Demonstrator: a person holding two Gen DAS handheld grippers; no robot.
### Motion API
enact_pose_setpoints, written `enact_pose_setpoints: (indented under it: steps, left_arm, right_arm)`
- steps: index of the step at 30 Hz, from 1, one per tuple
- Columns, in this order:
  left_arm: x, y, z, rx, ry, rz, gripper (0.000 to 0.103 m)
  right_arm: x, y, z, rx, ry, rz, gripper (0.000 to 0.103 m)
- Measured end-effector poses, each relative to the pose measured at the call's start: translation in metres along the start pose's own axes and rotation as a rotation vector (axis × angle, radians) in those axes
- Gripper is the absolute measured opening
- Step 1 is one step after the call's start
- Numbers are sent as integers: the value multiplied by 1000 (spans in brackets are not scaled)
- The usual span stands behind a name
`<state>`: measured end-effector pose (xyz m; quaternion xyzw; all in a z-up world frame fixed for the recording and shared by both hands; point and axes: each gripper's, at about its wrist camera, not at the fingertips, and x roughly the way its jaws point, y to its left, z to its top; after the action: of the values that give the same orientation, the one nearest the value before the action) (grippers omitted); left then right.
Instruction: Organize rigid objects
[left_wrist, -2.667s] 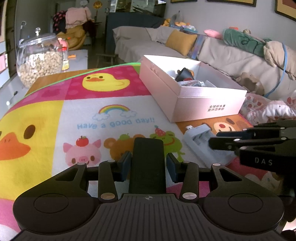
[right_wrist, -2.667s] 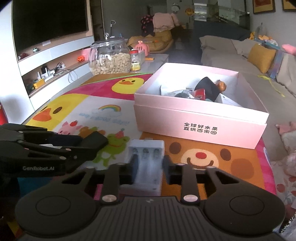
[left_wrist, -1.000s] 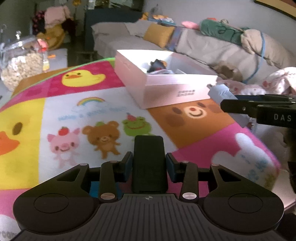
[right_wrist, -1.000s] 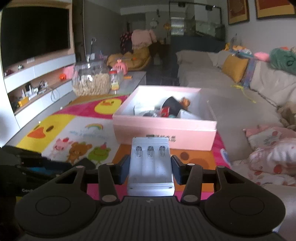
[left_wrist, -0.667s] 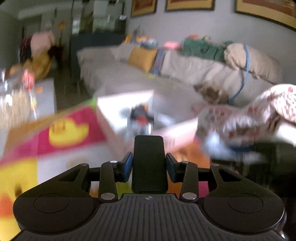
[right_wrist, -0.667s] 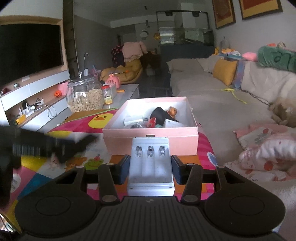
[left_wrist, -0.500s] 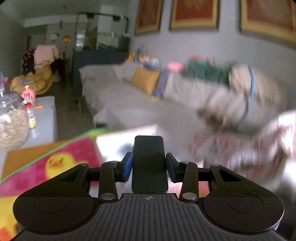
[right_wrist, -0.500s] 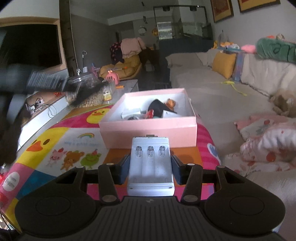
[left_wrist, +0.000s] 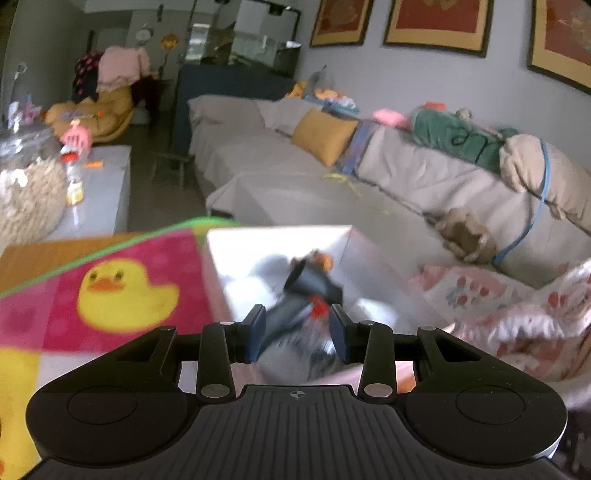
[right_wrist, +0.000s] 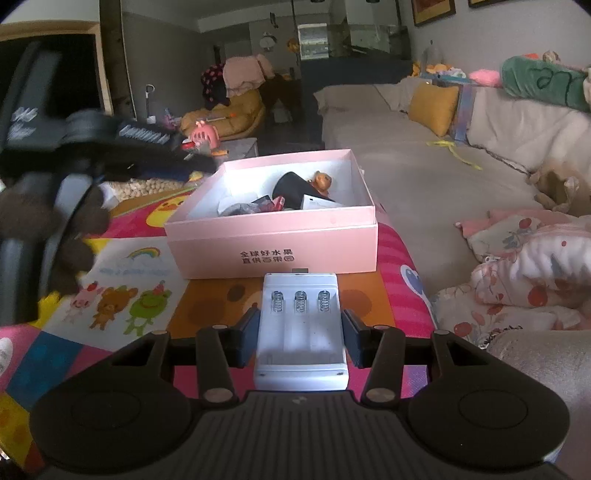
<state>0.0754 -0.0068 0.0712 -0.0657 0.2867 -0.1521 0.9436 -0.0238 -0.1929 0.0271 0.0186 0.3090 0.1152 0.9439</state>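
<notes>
A white plastic battery charger (right_wrist: 301, 332) with three spring-ended slots, all empty, is held level between the two fingers of the right claw (right_wrist: 300, 336), slots facing up, above the colourful cartoon-printed mat. Just beyond it stands an open pink rectangular cardboard box (right_wrist: 273, 238) with dark printed characters on its near wall. Inside lie a black cone-like object (right_wrist: 291, 188), a small orange figure (right_wrist: 321, 181), a red piece and white items, jumbled together.
</notes>
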Motion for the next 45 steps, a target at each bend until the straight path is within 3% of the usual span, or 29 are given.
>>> enact_pose_setpoints:
  steps: [6, 9, 13, 16, 17, 20, 23, 28, 30, 36, 39, 42, 45]
  left_arm:
    - [-40, 29, -40, -66, 15, 30, 41]
    - [-52, 40, -57, -56, 17, 82, 41]
    - [-48, 51, -68, -49, 65, 143, 41]
    - [-44, 55, -74, -46, 87, 141, 41]
    - [-44, 56, -76, -42, 88, 139, 41]
    - [-49, 59, -81, -29, 85, 145, 41]
    - [-51, 62, -86, -16, 101, 176, 41]
    - [-46, 56, -92, 20, 124, 214, 44]
    - [-44, 49, -94, 36, 123, 215, 52]
    - [-28, 26, -96, 62, 130, 233, 79]
    - [-24, 16, -100, 50, 102, 284, 80]
    - [-25, 9, -104, 27, 76, 338, 81]
    - [-26, 3, -105, 18, 67, 372, 80]
  right_arm:
    - [3, 6, 10, -16, 3, -20, 47]
    - [5, 12, 27, -24, -35, -18, 47]
    - [20, 23, 78, 0, -114, 29, 47]
    - [46, 33, 120, -33, -163, 11, 48]
    - [55, 35, 129, -40, -173, -3, 52]
    - [76, 34, 145, -23, -136, -38, 57]
    - [76, 28, 134, 0, -113, -33, 63]
    - [68, 15, 87, 49, -25, -59, 63]
    - [52, 17, 65, 30, -72, -68, 75]
    - [51, 20, 21, 14, 64, -32, 76]
    - [67, 30, 9, -27, 107, -74, 80]
    - [70, 38, 6, -72, 96, -103, 90]
    - [75, 34, 6, -29, 117, -109, 103]
